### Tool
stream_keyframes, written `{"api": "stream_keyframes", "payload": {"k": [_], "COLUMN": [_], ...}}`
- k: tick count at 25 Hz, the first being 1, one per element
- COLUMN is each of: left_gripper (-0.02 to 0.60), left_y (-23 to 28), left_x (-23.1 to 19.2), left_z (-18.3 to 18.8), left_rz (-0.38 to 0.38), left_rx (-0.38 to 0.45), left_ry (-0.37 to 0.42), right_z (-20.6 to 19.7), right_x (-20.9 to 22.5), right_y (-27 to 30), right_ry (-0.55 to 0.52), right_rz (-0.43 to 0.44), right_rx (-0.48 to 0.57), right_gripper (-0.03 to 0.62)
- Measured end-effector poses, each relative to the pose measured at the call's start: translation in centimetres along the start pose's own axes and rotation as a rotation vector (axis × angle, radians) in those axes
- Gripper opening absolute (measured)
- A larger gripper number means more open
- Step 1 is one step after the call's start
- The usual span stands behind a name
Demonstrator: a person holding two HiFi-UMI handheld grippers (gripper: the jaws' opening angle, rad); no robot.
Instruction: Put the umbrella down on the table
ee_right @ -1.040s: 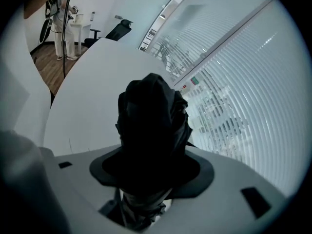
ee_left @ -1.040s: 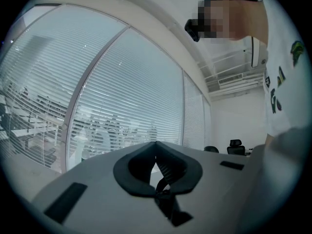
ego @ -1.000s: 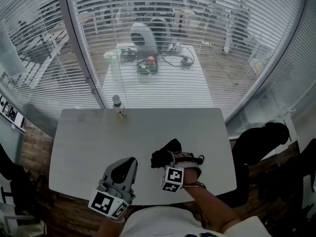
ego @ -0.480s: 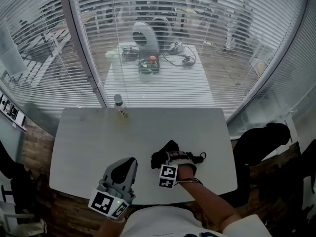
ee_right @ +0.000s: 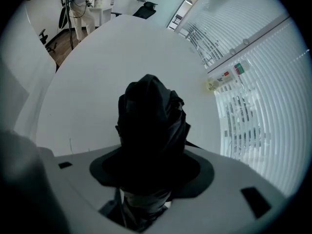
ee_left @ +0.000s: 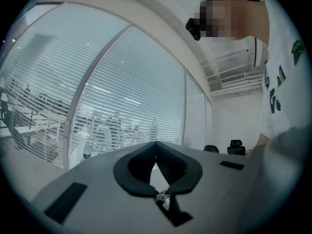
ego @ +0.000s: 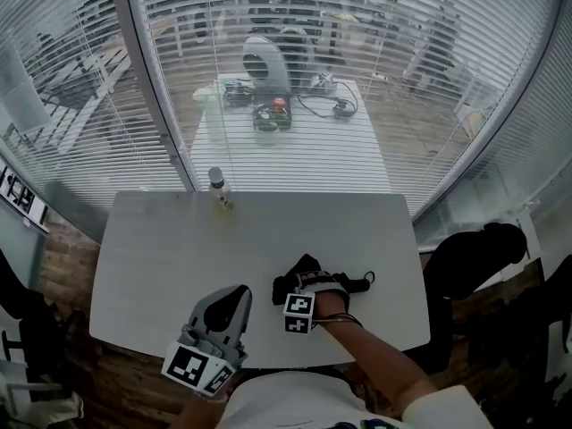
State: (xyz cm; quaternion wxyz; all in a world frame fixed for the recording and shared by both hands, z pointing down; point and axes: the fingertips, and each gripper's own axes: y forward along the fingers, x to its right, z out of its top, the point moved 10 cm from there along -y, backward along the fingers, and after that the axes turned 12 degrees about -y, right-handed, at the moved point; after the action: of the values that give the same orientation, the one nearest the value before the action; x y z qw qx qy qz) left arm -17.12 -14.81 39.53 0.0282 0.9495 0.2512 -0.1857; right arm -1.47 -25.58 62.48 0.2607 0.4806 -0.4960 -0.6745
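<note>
One umbrella (ego: 293, 281), and only one: a black folding model, collapsed short, its cloth bunched in loose creased folds rather than wrapped tight. From the right gripper view the crumpled fabric (ee_right: 151, 118) rises as a dark, rounded lump out of the jaw opening. A thin black cord (ego: 362, 281) with a small loop sticks out from its right-hand end.

It is held by the right tongs (ego: 311, 286), whose jaws are clamped on the bundle and stand fairly wide around its bulk, pointing steeply down. The umbrella sits low over the near half of the surface (ego: 161, 248), a little right of centre; whether the cloth touches the top cannot be told.

There are two tongs in all. The left tongs (ego: 234, 295) lie level near the front edge, just to the left of the umbrella and apart from it, jaw tips meeting with nothing between them.

The single white surface carries one other thing: one small bottle (ego: 217, 189) with a pale cap, upright at the far edge by the window blinds (ego: 375, 52), well apart from the umbrella.
</note>
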Motion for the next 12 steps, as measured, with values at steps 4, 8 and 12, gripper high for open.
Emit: {"api": "stream_keyframes", "payload": {"k": [4,8,12], "left_gripper": [0.012,0.012,0.012], "left_y": [-0.2,-0.5,-0.7], "left_x": [0.1,-0.1,-0.3], "left_z": [0.2,0.3,0.2], "left_rz": [0.009,0.023,0.028], "left_rx": [0.001,0.002,0.001], "left_ry": [0.001,0.003,0.003], "right_z": [0.1,0.2,0.2], "right_x": [-0.5,-0.6,-0.5], "right_y": [0.8,1.1,1.4], "right_ry": [-0.012,-0.014,-0.011], "right_rz": [0.034,0.049,0.062], "right_rx": [0.017,0.024,0.040], "right_gripper": [0.253,0.253,0.253]}}
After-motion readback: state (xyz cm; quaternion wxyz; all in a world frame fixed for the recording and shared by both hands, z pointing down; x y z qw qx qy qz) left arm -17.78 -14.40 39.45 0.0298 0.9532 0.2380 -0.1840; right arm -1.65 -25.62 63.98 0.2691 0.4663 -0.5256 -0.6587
